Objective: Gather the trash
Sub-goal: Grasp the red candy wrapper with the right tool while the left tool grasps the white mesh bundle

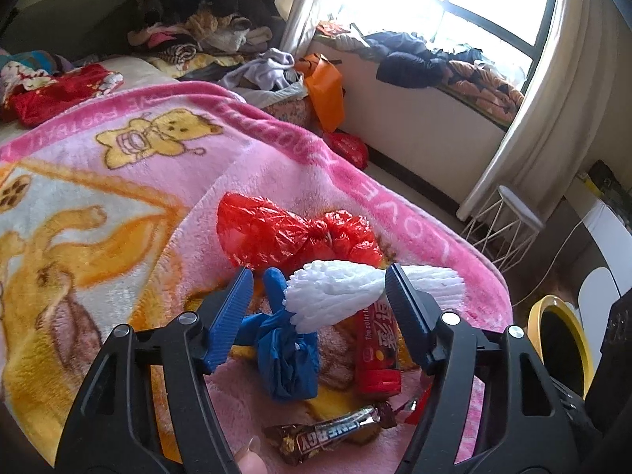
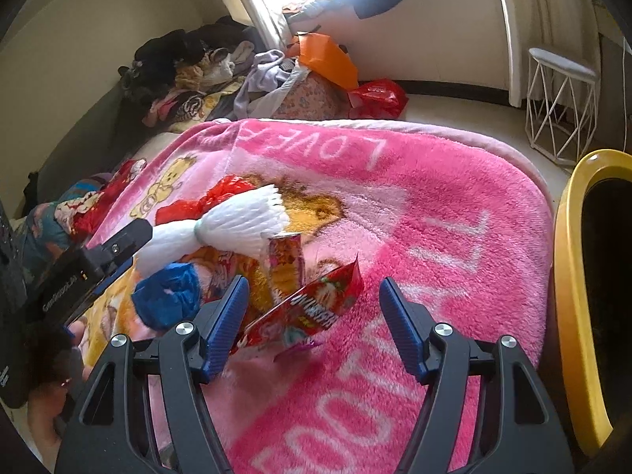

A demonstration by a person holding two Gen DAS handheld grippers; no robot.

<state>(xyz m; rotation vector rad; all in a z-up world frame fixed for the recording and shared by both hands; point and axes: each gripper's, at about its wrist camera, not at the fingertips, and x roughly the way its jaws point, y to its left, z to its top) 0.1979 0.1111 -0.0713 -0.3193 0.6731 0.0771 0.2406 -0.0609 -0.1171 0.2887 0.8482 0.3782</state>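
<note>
A: What trash lies on the pink blanket (image 2: 454,205)?

B: A small pile on the bed: a crumpled red plastic bag (image 1: 284,233), a white foam net (image 1: 335,296), a knotted blue bag (image 1: 288,359), a red tube (image 1: 375,351) and a brown candy bar (image 1: 335,430).

A: Any writing?

B: The candy bar says "ENERGY", upside down to the left camera. The tube reads "The color" beside large characters I cannot make out. The blanket border shows "LOVE", and further letters, "OOT" and "LL", run on towards the right camera.

A: The left hand-held gripper (image 1: 320,288)?

B: Its jaws stand apart around the foam net. The net looks to touch the right-side finger, but I cannot tell whether it is pinched.

A: And the right hand-held gripper (image 2: 314,300)?

B: Jaws apart as well, clamped on nothing. A red snack packet (image 2: 304,308) lies between the fingers, nearer the left one, its print too warped to read.

A: The bin?

B: A yellow-rimmed bin (image 2: 568,276) stands just beside the bed edge.
</note>
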